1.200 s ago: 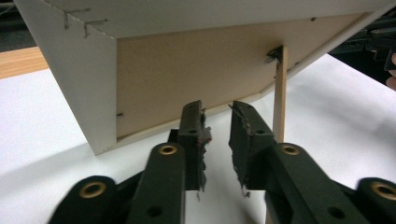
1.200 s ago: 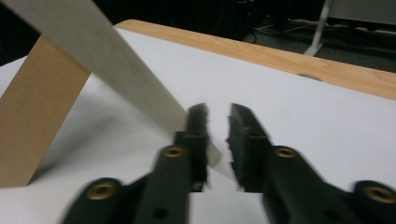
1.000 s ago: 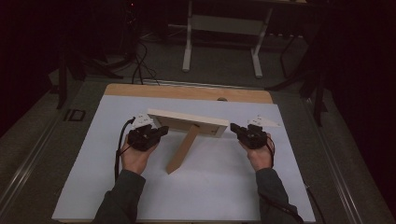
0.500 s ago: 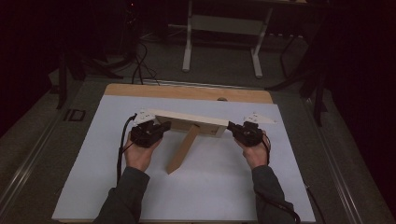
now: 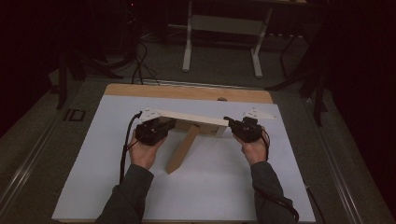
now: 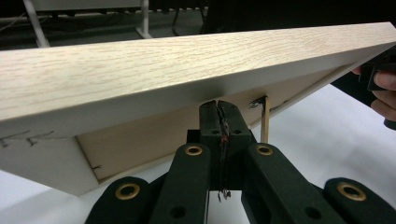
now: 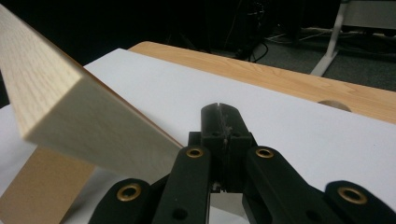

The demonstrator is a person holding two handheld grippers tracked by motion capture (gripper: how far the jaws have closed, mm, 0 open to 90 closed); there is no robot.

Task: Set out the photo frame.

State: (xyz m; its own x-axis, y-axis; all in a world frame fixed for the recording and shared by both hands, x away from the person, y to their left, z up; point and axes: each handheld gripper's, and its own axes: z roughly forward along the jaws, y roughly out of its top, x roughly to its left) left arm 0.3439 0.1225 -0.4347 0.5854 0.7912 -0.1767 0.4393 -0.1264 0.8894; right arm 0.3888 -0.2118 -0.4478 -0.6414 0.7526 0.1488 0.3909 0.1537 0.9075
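L gripper (image 5: 164, 125) sits under the left end of the wooden board (image 5: 191, 119), R gripper (image 5: 231, 123) at its right end, both w/ jaws pressed together, nothing between the tips. In the left gripper view the closed tips (image 6: 218, 108) press up against the board's underside (image 6: 154, 135); in the right gripper view the closed tips (image 7: 218, 112) sit just beside the board's end face (image 7: 93, 126); can't tell if touching. Board is held off the white mat (image 5: 210, 182), roughly mid-table, long axis running 9 to 3 o'clock, its flat top facing up. A 2nd wooden piece (image 5: 183, 149) hangs from under it toward 7 o'clock, lower end on the mat. Vs 1 s ago: both hands have moved inward toward each other along the board; board approx. same spot, leg piece unchanged. Bare wooden table edge (image 5: 187, 92) at 12 o'clock.
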